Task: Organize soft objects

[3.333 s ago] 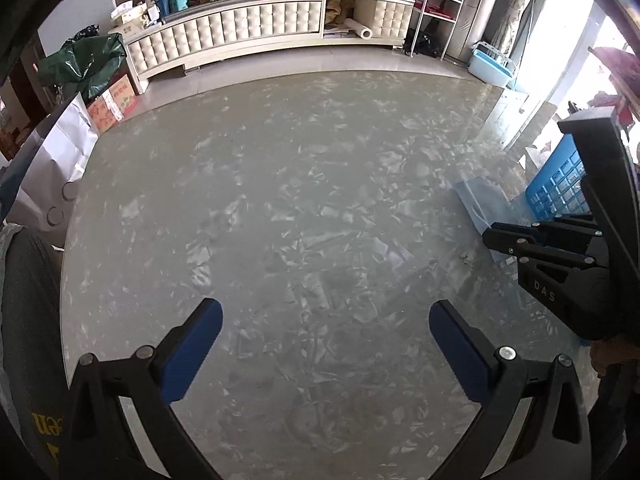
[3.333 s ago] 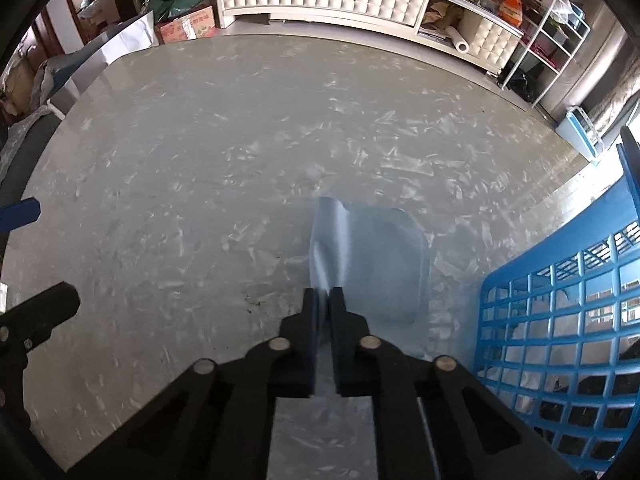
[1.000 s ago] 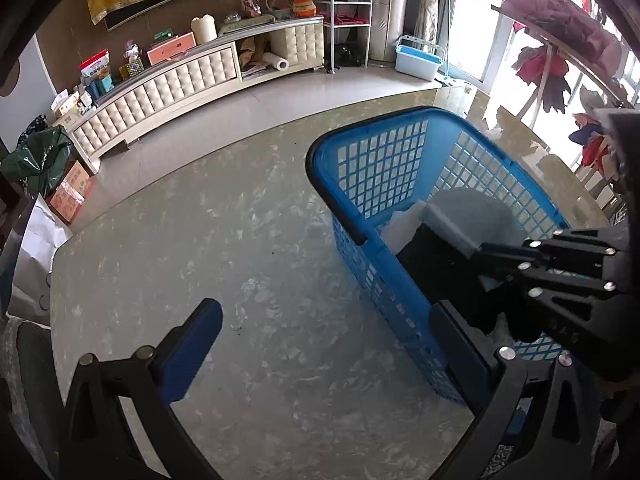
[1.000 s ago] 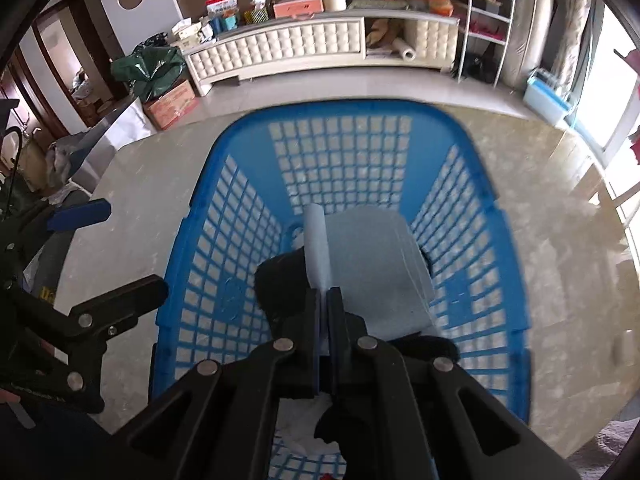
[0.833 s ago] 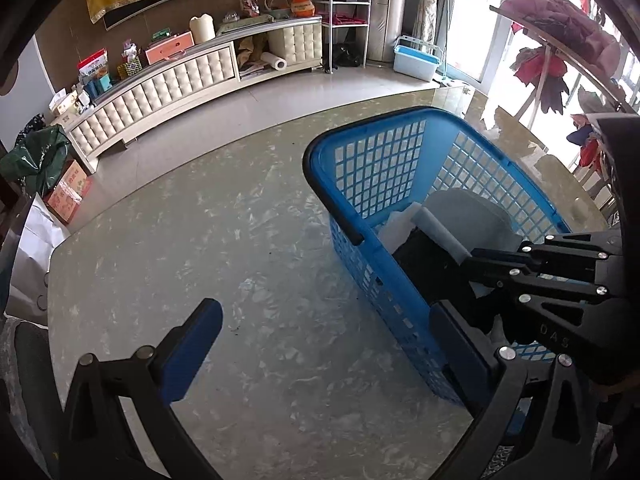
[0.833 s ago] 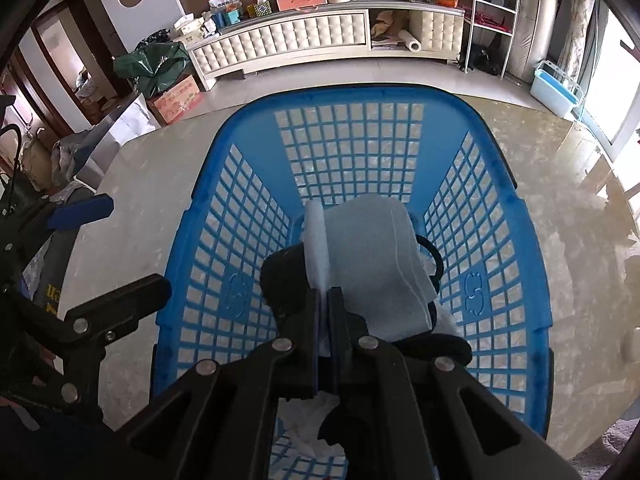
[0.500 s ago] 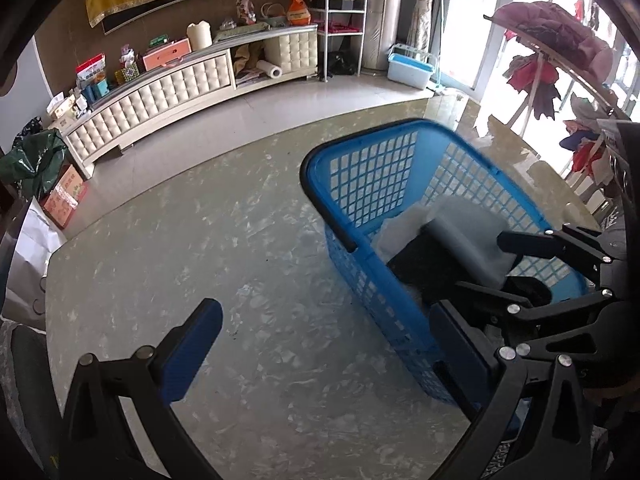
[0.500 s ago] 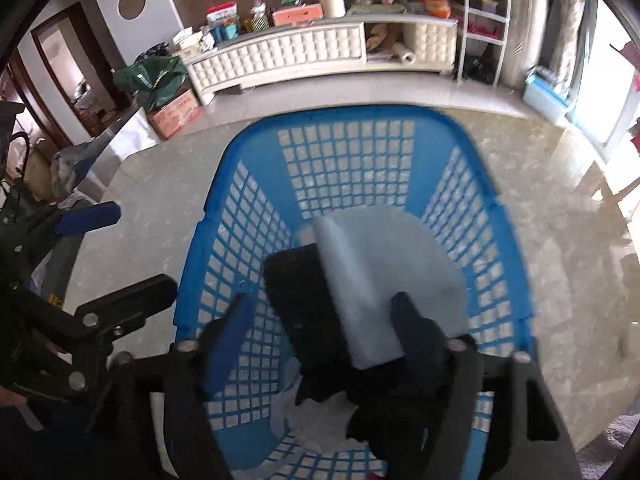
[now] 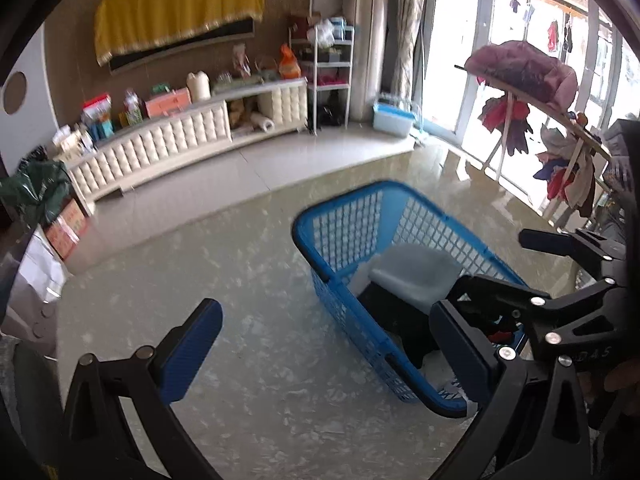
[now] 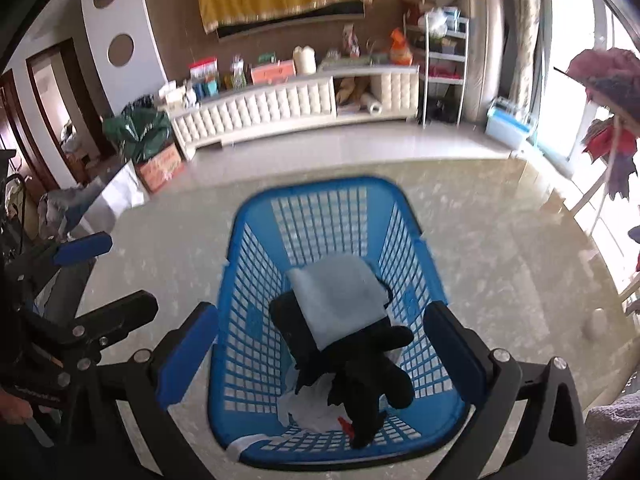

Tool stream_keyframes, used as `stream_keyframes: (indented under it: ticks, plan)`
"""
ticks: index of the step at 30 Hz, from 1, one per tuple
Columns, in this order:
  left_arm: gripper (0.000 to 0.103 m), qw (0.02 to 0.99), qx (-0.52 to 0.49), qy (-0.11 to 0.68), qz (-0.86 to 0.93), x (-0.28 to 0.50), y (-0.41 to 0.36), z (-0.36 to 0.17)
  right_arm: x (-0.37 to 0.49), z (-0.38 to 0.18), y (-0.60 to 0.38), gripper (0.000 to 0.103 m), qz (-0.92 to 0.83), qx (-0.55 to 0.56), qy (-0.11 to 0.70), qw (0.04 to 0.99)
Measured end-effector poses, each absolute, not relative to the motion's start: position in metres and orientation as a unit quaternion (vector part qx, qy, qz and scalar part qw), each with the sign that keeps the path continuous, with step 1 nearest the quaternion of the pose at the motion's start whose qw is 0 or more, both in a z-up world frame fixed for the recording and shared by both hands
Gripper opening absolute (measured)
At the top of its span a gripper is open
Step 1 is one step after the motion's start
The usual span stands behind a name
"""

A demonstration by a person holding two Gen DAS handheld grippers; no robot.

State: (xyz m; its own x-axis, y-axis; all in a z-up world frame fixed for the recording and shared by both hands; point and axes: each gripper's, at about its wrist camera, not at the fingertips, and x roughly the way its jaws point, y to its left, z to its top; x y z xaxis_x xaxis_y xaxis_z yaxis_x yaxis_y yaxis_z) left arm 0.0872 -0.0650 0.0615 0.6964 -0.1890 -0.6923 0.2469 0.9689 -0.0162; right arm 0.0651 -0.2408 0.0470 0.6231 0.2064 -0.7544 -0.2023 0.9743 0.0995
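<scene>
Risk: possible snag of a blue pad on the basket rim [image 10: 316,186] during withdrawal, tipping or dragging the light plastic basket across the slick marble tabletop [image 10: 500,248].
Cause: right gripper [image 10: 320,344] low over the near end, fingers straddling the basket's width.
Second risk: folded cloth sliding off the uneven pile beneath if bumped.
Right gripper: spread wide, holding nothing.
Left gripper [image 9: 324,348]: spread wide, empty, above bare tabletop beside the basket.
Light-blue cloth [image 10: 338,300]: folded, lying inside the basket on top of the dark items.
Basket contents: black plush toy [image 10: 372,376] toward the near end, white fabric [image 10: 308,404] underneath, small red bit by the plush.
Progress: no soft items visible loose on the tabletop.
</scene>
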Motion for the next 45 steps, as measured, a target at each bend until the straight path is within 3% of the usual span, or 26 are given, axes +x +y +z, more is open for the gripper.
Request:
stream_keyframes:
  ticks: [12,45]
  plan:
    - [0.103,0.948,0.023,0.301,-0.097,0.046,-0.030,0.089,0.022,0.077,-0.217,0.103,0.092,0.002,0.328,0.940]
    - [0.103,0.951,0.021,0.276,-0.138,0.010,-0.025,0.102,0.003,0.077,-0.202,0.103,0.060,-0.025,0.327,0.943]
